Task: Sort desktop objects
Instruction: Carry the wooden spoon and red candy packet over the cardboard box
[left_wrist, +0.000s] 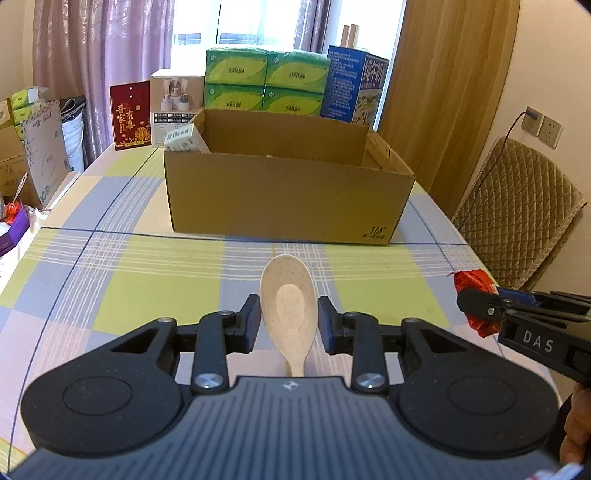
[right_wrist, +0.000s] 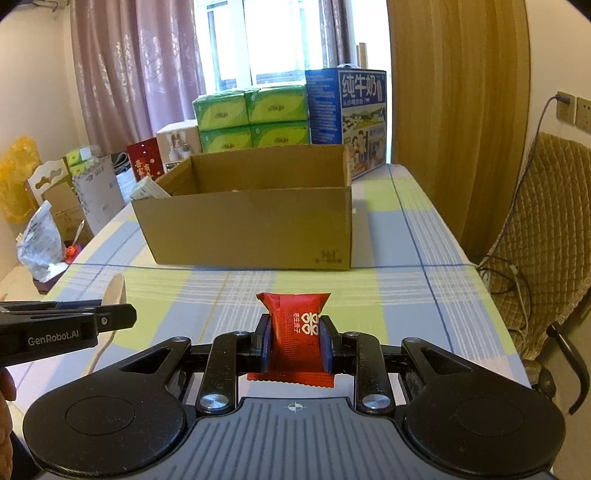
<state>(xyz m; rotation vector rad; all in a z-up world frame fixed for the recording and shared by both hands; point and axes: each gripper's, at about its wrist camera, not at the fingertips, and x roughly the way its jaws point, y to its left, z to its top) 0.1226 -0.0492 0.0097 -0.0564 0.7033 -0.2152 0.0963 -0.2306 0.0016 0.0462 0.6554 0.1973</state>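
Note:
A beige speckled spoon (left_wrist: 287, 295) stands bowl-forward between the fingers of my left gripper (left_wrist: 288, 319), which is shut on the bowl's sides. From the right wrist view the spoon (right_wrist: 114, 290) tilts bowl-up over the checked tablecloth, behind the left gripper (right_wrist: 127, 317). My right gripper (right_wrist: 295, 332) is shut on a red snack packet (right_wrist: 295, 317) with white characters, held upright. The same packet (left_wrist: 474, 280) and right gripper (left_wrist: 467, 301) show at the right edge of the left wrist view. An open cardboard box (left_wrist: 288, 199) sits ahead of both grippers.
A small white carton (left_wrist: 184, 138) leans in the box's far left corner. Behind the box stand green tissue packs (left_wrist: 266, 81), a blue milk carton (left_wrist: 352, 86), a white box and a red card (left_wrist: 129, 116). A padded chair (right_wrist: 543, 229) is right of the table; bags and boxes clutter the left.

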